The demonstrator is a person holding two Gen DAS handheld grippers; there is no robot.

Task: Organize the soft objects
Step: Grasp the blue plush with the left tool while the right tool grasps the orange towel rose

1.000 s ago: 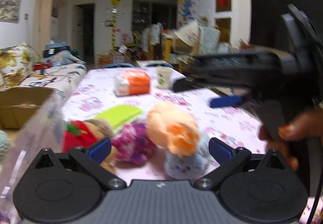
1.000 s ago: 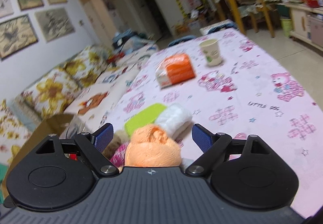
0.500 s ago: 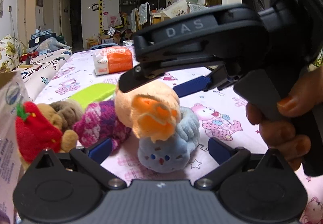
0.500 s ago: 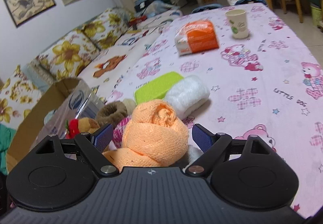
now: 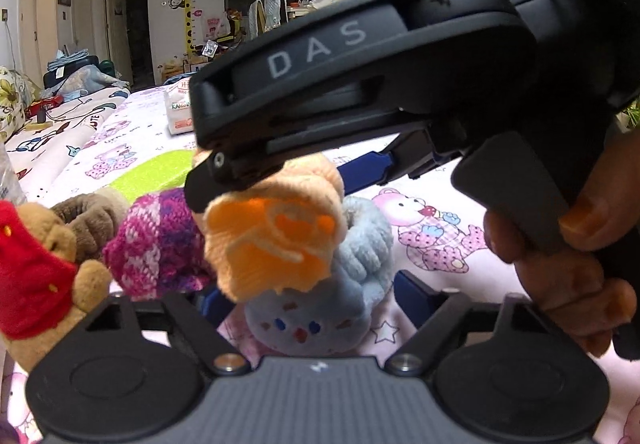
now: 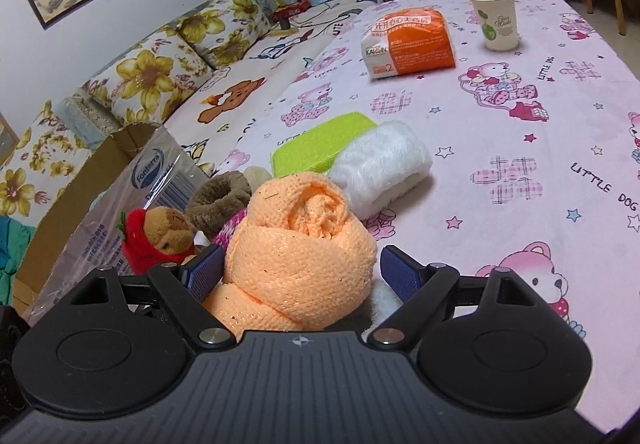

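Two handheld grippers are being shown, each a dark grey ribbed body with black arms carrying round discs, triangular cut-outs and silver screws. The left gripper [image 5: 308, 300], at the bottom of its frame, is being fitted with blue pads. The right gripper [image 6: 300, 268] is being shown likewise; from the left view its side is being marked "DAS" in white letters, gripped by a hand [image 5: 568, 268] at lower right.

Coarse orange knit roll [image 6: 300, 240], fluffy white towel [image 6: 384, 168], matt printed tablecloth [image 6: 520, 132]
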